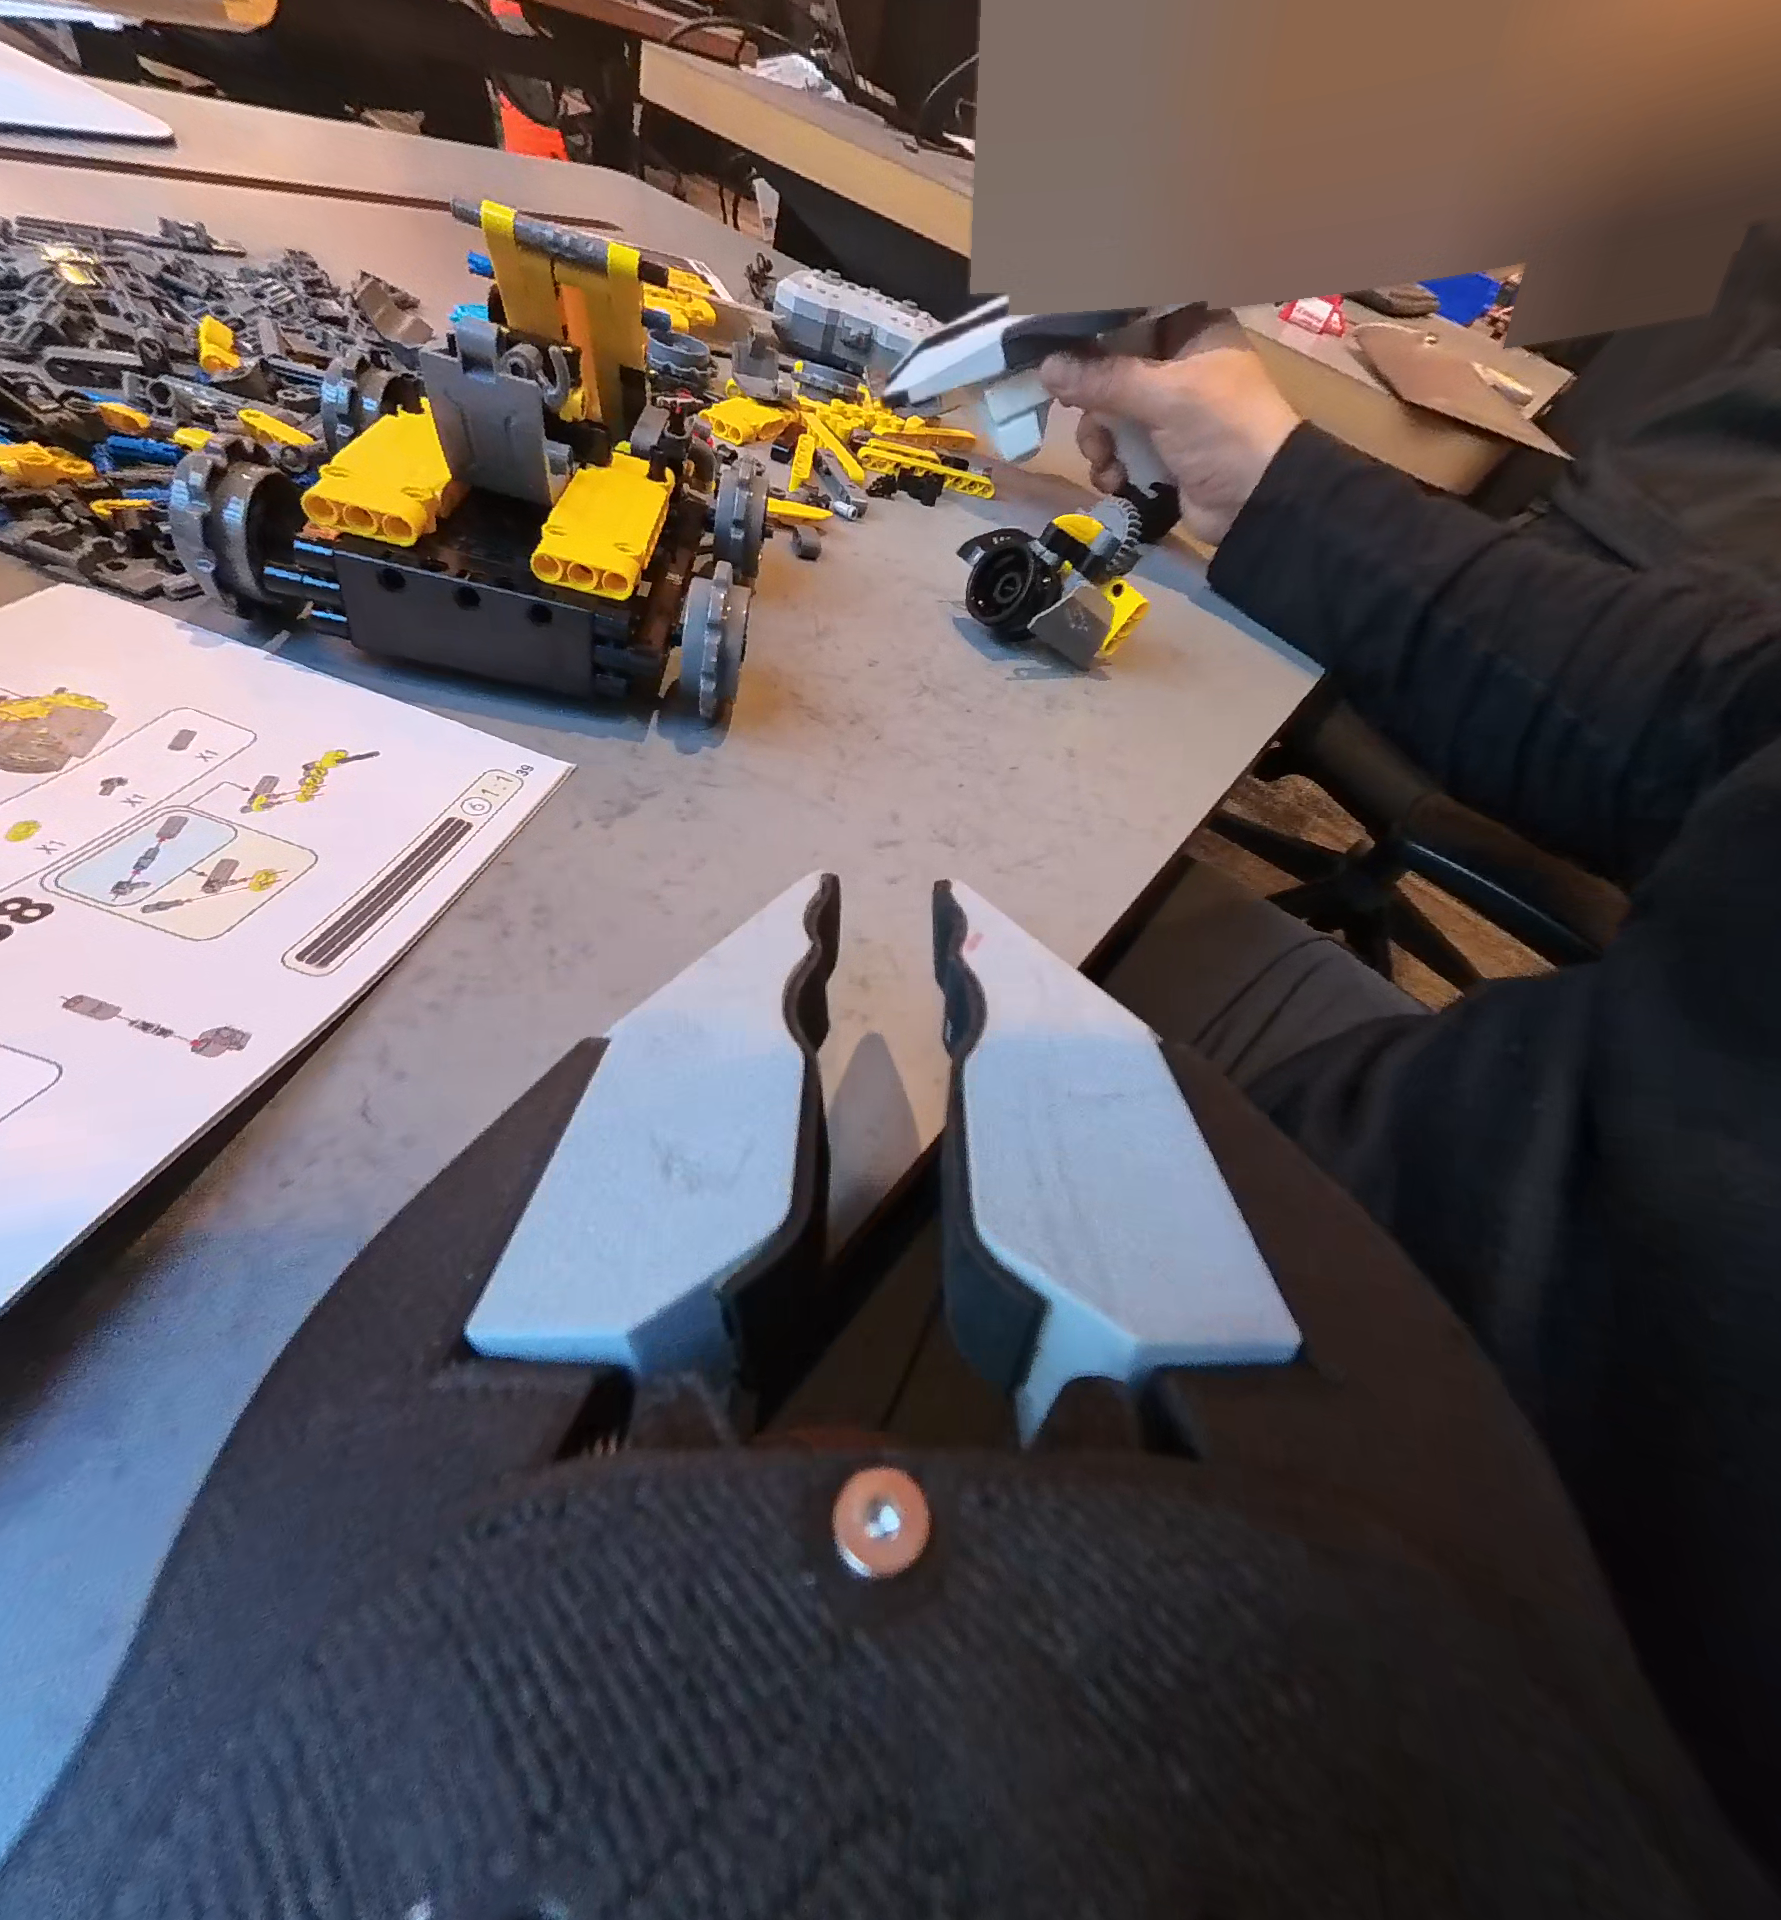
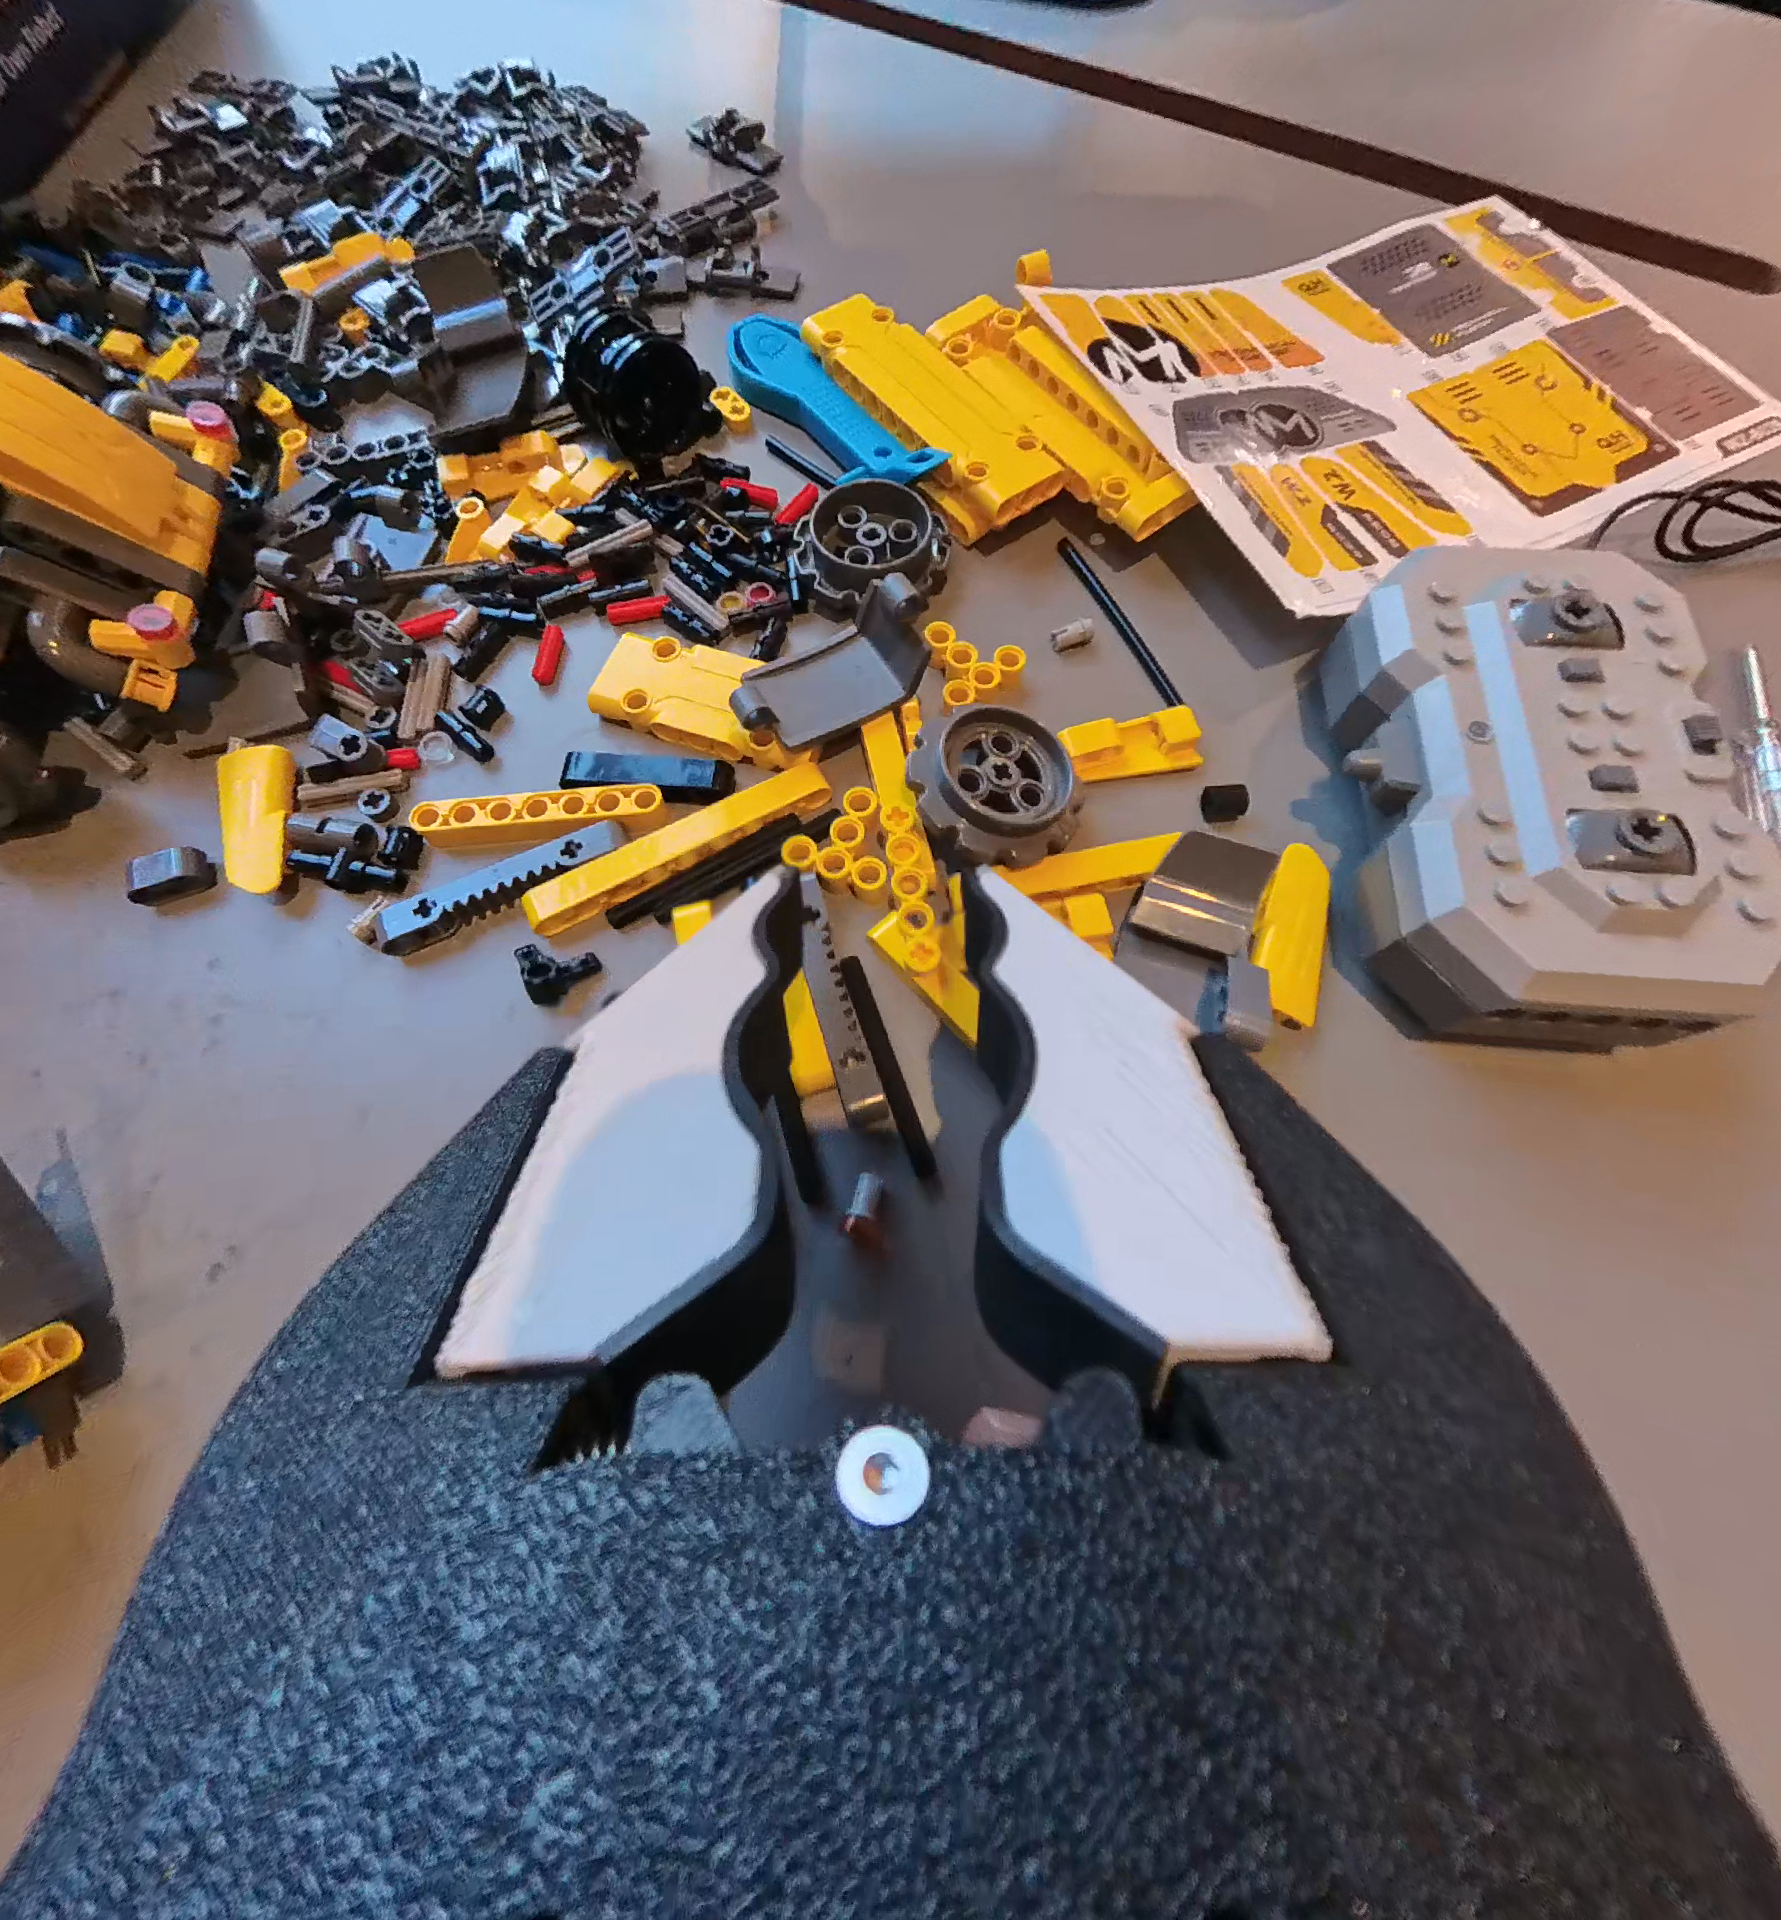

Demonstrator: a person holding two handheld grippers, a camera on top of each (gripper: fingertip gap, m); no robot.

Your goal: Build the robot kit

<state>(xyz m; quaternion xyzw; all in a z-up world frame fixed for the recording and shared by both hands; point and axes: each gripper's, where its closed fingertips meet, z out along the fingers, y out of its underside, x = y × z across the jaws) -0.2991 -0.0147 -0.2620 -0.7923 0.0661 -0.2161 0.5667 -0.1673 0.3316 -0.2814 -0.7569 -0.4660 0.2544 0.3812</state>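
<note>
The left tool [image 1: 884,894], jaws narrowly apart and empty, hovers over bare bench [image 1: 865,748] near its right edge, beside the booklet [image 1: 169,894]. The right tool [image 2: 884,883], jaws wider and empty, hangs over crowded yellow beams [image 2: 678,852] and a grey wheel [image 2: 995,784].

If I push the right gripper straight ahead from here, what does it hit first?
Probably the loose yellow beams lying between and just past the open right gripper tips, then the grey toothed wheel right behind them. Its height over the table is hard to judge.
</note>
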